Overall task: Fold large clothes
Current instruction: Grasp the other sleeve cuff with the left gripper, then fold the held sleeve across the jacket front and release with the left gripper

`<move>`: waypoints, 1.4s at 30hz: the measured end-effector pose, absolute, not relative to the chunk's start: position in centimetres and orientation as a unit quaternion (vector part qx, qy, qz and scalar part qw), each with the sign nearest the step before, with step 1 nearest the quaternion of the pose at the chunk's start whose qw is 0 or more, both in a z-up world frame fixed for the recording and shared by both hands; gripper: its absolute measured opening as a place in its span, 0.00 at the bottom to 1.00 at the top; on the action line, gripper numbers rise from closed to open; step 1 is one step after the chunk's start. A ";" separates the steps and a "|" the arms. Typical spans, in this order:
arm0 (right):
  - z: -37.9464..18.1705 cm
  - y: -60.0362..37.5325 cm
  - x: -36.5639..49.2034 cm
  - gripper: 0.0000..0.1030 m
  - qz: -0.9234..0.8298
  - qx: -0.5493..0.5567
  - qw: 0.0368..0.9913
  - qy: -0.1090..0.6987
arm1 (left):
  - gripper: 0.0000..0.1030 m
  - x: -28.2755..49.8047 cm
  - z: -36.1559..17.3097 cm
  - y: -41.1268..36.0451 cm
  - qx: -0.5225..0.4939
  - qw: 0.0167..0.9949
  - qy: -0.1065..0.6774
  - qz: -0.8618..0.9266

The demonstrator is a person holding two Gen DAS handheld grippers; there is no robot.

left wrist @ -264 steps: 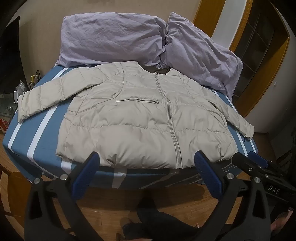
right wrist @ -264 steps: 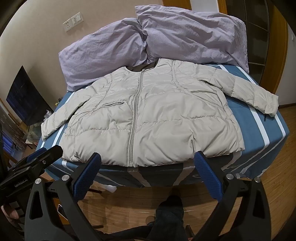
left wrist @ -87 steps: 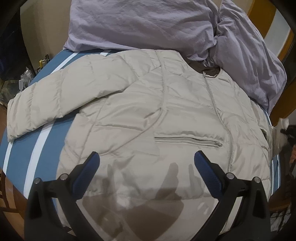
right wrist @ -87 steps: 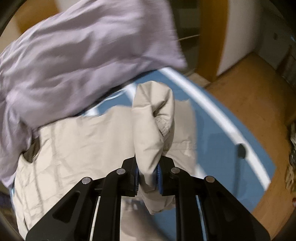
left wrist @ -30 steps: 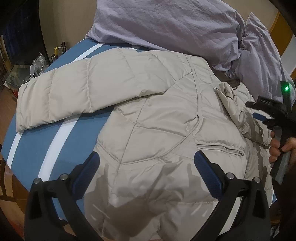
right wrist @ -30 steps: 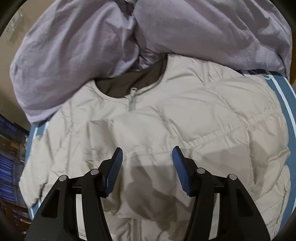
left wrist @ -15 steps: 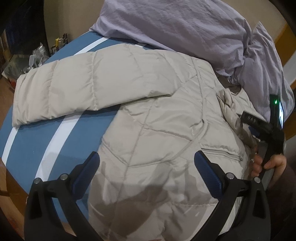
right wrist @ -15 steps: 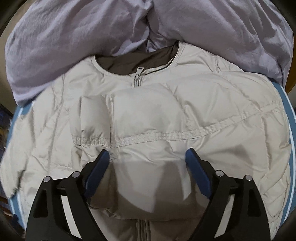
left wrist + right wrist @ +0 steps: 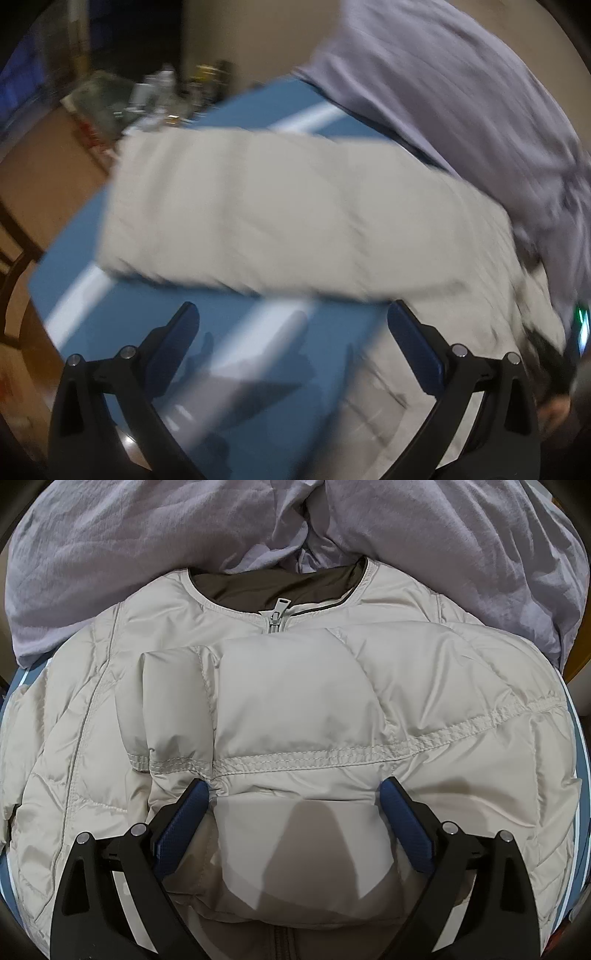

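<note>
A beige puffer jacket (image 9: 461,709) lies front up on the blue striped bed (image 9: 266,373), zipped, with its collar toward the pillows. One sleeve (image 9: 295,701) is folded across the chest. My right gripper (image 9: 295,797) hovers low over that folded sleeve; its jaws are opening, and the puffy sleeve bulges between the blue pads without being pinched. In the blurred left wrist view, my left gripper (image 9: 291,325) stands open over bare sheet with nothing between its fingers. The other sleeve (image 9: 258,214) stretches out flat just beyond it.
Two lilac pillows (image 9: 147,542) crowd the head of the bed, touching the jacket's collar. Small clutter on a low stand (image 9: 147,99) and wooden floor (image 9: 44,177) lie past the bed's left edge. A person's hand (image 9: 554,410) shows at the right.
My left gripper has swung left off the jacket's body and now looks at the outstretched sleeve. The right gripper's jaws widened and sank closer to the folded sleeve.
</note>
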State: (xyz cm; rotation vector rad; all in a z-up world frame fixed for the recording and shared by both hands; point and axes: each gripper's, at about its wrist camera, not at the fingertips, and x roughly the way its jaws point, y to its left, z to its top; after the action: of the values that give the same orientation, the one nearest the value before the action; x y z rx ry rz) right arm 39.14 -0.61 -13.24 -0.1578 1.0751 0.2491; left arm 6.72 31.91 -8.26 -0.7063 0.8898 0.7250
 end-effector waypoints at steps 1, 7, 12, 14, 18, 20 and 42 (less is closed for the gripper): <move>-13.2 -0.6 39.2 0.93 0.117 -0.077 0.847 0.512 | 0.98 6.1 -8.5 33.5 -0.334 0.775 0.407 0.350; -13.1 -0.6 38.9 0.93 0.117 -0.077 0.847 0.513 | 0.96 3.4 -9.9 40.5 -0.365 0.737 0.395 0.410; -13.0 -0.6 38.6 0.93 0.118 -0.078 0.845 0.515 | 0.88 2.7 -11.3 43.2 -0.386 0.719 0.396 0.422; -13.0 -0.6 38.6 0.93 0.120 -0.078 0.845 0.515 | 0.84 2.7 -11.8 43.6 -0.394 0.715 0.397 0.419; -13.0 -0.6 38.8 0.93 0.120 -0.078 0.844 0.516 | 0.75 3.6 -11.7 43.4 -0.366 0.728 0.400 0.420; -13.0 -0.6 38.7 0.93 0.120 -0.078 0.845 0.516 | 0.61 3.9 -11.6 43.1 -0.355 0.734 0.402 0.416; -12.6 -0.8 38.5 0.93 0.122 -0.069 0.840 0.524 | 0.12 9.6 -3.6 39.1 -0.265 0.817 0.368 0.355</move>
State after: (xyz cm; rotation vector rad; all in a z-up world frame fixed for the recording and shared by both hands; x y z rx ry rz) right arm 38.48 -0.84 -12.57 -0.1453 1.1066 0.2569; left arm 9.64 39.15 -3.61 -0.5644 0.7845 0.7570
